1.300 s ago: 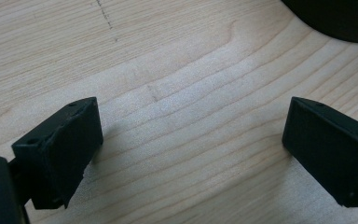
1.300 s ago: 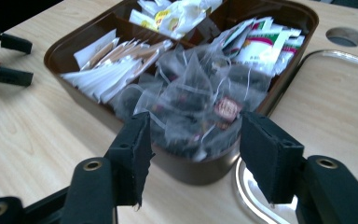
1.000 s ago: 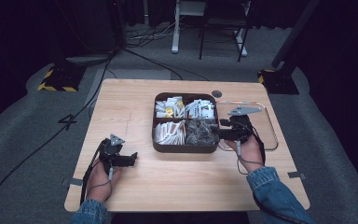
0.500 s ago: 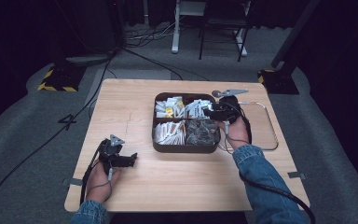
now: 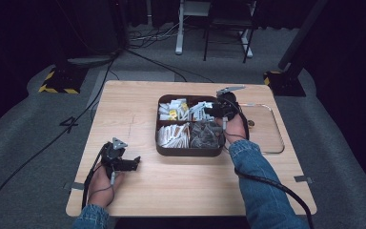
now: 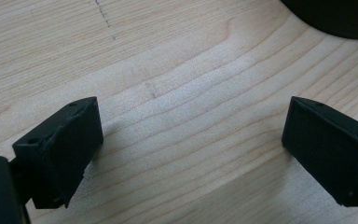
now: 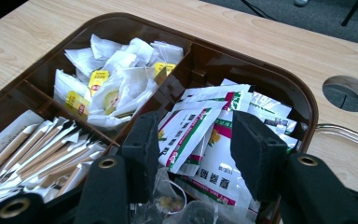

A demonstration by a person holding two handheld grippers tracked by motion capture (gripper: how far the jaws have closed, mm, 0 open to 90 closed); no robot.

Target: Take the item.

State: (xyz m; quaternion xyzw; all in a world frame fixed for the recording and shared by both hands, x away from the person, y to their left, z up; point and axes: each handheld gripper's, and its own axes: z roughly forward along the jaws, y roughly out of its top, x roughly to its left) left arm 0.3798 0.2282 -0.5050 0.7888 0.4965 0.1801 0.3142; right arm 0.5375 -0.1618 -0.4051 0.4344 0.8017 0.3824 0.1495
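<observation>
I have carried my right hand-held gripper (image 7: 193, 154) from the near right side of the tray (image 5: 190, 151) up over its far right compartment, and its jaws have just been closing, half apart now with nothing pinched. The green-and-white packets (image 7: 200, 135) lie directly beneath and ahead of them, so a pick looks close. My left hand-held gripper (image 6: 191, 149) rests wide apart over bare surface (image 6: 177, 60).

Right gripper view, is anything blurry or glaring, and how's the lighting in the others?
Right gripper view: sachets sharp, near fingers soft, tray rim glossy. Left gripper view: evenly lit, a soft shadow beside the fingers on the table. High view: table bright, surroundings dark.
</observation>
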